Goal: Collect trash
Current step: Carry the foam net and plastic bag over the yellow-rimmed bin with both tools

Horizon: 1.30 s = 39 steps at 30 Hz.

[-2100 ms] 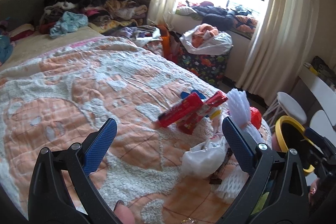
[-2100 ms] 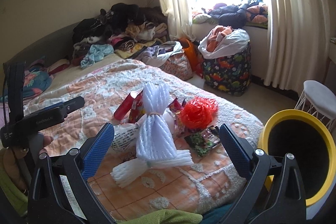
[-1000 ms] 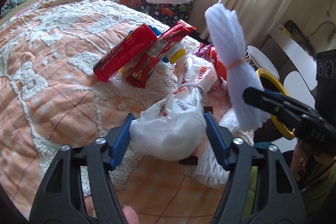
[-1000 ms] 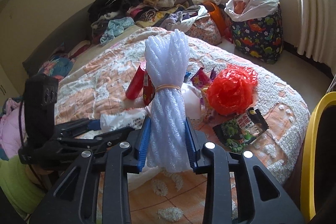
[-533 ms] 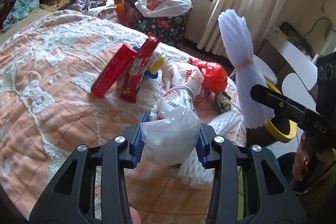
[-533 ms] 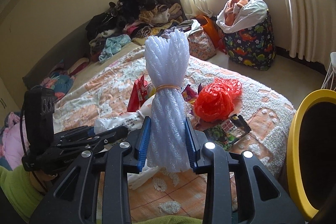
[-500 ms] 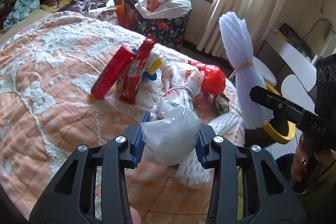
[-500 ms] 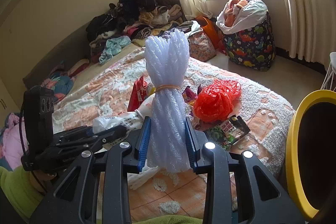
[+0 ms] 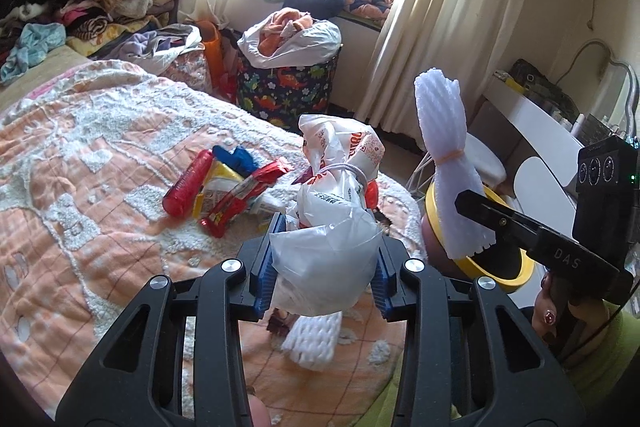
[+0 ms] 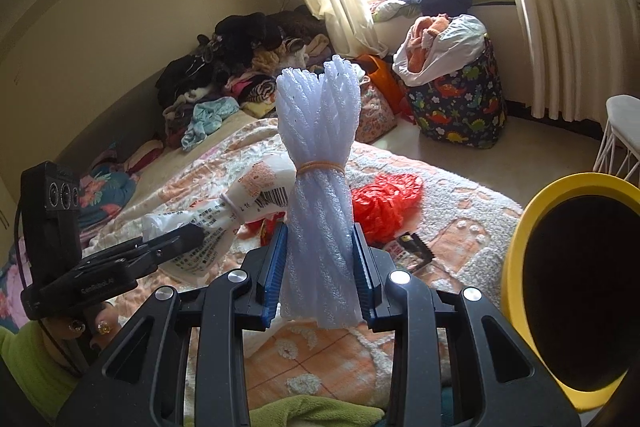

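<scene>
Left gripper [image 9: 324,267]: blue ribbed pads pressed into a crinkly white knotted plastic bag [image 9: 328,243], held clear above the orange-and-white tufted bedspread [image 9: 80,187]. Right gripper [image 10: 320,275]: jaws narrowed onto a tall bundle of white foam netting [image 10: 318,187], cinched by 1 rubber band, upright. Round yellow-rimmed bin [image 10: 576,291] stands beside the bed's edge. Glossy red wrappers [image 9: 224,191] and a crumpled red mesh [image 10: 384,203] lie on the bedspread.
</scene>
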### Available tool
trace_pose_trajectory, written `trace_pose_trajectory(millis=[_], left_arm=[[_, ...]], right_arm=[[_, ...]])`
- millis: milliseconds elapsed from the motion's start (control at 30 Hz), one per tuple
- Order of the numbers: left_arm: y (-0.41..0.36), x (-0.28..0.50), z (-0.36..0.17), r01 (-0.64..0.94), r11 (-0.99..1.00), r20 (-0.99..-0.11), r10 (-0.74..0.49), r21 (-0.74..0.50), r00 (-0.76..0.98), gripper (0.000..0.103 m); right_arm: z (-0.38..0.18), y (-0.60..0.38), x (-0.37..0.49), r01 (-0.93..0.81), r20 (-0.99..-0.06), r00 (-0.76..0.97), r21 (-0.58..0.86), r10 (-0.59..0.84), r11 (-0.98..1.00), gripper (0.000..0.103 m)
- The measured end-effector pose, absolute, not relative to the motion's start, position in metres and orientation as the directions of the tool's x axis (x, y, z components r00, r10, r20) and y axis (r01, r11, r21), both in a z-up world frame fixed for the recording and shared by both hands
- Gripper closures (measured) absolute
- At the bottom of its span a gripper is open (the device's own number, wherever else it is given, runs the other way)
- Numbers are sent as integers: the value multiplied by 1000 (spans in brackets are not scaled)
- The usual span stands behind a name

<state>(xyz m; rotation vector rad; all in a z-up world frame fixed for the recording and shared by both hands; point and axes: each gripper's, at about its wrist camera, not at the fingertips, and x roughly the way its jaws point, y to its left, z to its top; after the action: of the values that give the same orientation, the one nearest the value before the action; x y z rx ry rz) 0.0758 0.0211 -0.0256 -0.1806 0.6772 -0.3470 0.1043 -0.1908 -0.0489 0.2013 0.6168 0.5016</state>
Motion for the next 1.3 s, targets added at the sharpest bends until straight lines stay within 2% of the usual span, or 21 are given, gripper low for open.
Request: trace_pose_trajectory(millis=[567, 1300], left_arm=[[-42, 76, -22, 347, 911, -588, -410, -223, 697, 72], [-121, 82, -34, 465, 866, -627, -467, -183, 623, 72]], right_arm=[[-46, -262, 93, -242, -480, 775, 376, 411, 895, 73], [-59, -343, 95, -20, -514, 818, 425, 259, 905, 73]])
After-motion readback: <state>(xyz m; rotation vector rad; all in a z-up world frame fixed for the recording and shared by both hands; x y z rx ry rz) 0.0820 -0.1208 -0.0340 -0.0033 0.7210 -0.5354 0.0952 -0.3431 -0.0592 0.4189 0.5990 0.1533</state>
